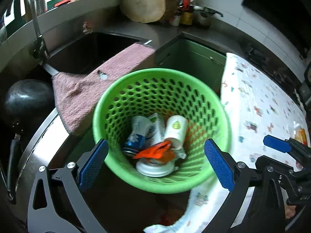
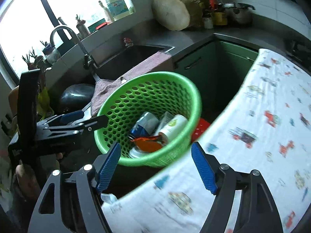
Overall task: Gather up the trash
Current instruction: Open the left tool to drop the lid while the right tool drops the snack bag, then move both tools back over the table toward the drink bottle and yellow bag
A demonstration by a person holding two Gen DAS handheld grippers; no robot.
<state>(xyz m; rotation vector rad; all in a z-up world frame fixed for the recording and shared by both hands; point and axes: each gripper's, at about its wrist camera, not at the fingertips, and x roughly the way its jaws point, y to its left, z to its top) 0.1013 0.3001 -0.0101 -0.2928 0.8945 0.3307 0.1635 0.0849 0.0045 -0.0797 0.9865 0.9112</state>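
A home kitchen is shown — a dark sink with a curved tap is set into a grey counter under a window. Sauce bottles, a steel pot and green cabinet doors are seen — all household things.

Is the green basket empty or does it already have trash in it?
Not empty. The green basket holds a crushed blue can, a white cup on its side, an orange wrapper and a white lid.
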